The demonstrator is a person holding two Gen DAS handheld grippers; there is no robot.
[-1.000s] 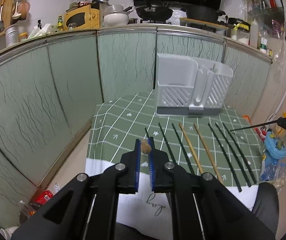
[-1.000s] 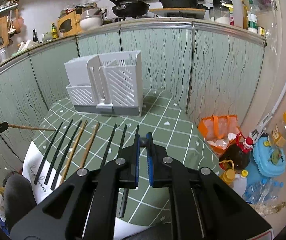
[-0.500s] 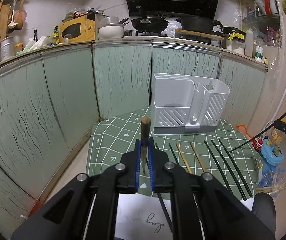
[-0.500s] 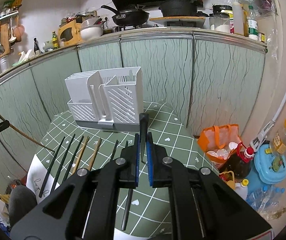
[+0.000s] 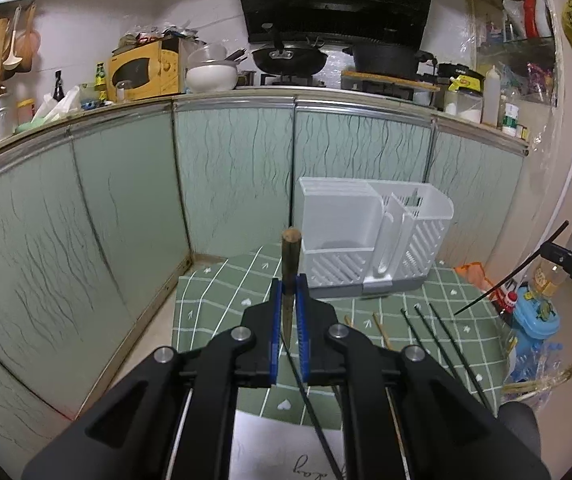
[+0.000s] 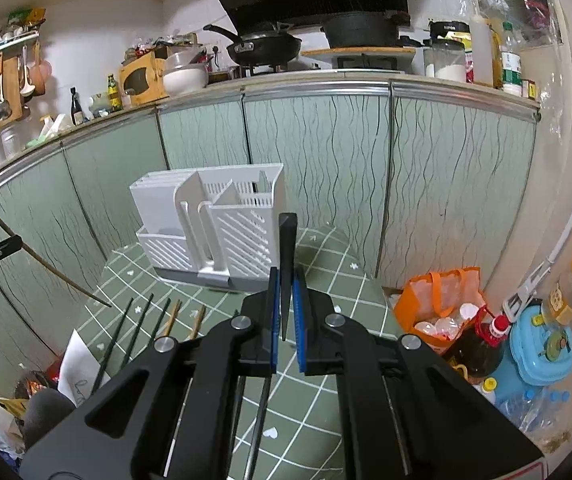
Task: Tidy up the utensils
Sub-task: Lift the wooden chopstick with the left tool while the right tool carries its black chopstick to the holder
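Observation:
My left gripper (image 5: 289, 292) is shut on a brown wooden chopstick (image 5: 290, 256) and holds it nearly upright above the green checked table (image 5: 221, 300). My right gripper (image 6: 284, 288) is shut on a black chopstick (image 6: 287, 248), also raised and upright. A white slotted utensil holder (image 5: 370, 236) stands at the back of the table; it also shows in the right wrist view (image 6: 221, 228). Several black chopsticks (image 5: 434, 328) and wooden chopsticks (image 5: 382, 330) lie in a row on the table.
Green cabinet fronts (image 5: 125, 208) wall in the table on the left and back. An orange bag (image 6: 442, 304), bottles and a blue container (image 6: 542, 344) stand on the floor to the right. A white paper (image 5: 286, 452) hangs over the table's near edge.
Both grippers have risen and tilted up with their chopsticks, which now stand nearly upright. The utensil holder appears closer and more level in both views.

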